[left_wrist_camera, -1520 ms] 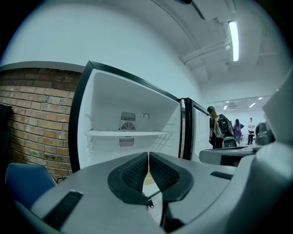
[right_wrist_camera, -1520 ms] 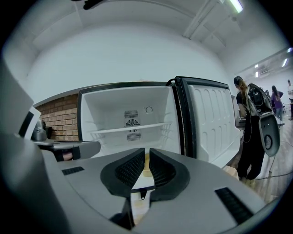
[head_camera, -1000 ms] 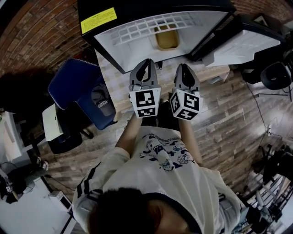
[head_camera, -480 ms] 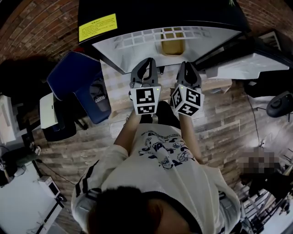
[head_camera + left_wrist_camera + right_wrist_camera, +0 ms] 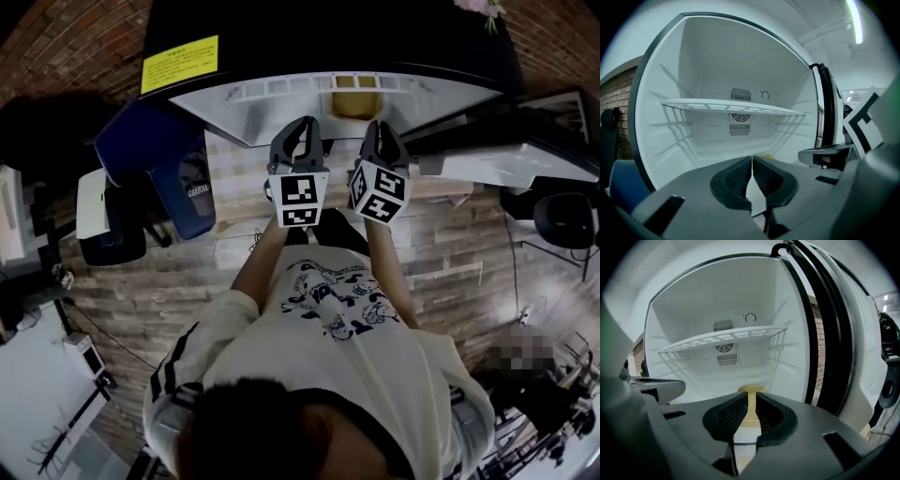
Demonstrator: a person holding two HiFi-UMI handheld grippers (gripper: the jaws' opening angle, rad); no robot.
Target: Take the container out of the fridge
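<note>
Your left gripper is pinched shut and empty. Right gripper is a slit apart, also empty. Yellow container sits inside the fridge at 12 o'clock, under the wire shelf. Open door at 3 o'clock.

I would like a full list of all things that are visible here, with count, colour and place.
Fridge: one, black outside, white inside, open.
Door: one, white inside, swung open at the right.
Shelf: one, white wire, mid-height in the fridge.
Container: one, yellow, on the fridge floor under the shelf.
Label: one, yellow, on the fridge top.
Left gripper: one, grey, jaws shut, empty.
Right gripper: one, grey, jaws slightly apart, aimed at the container.
</note>
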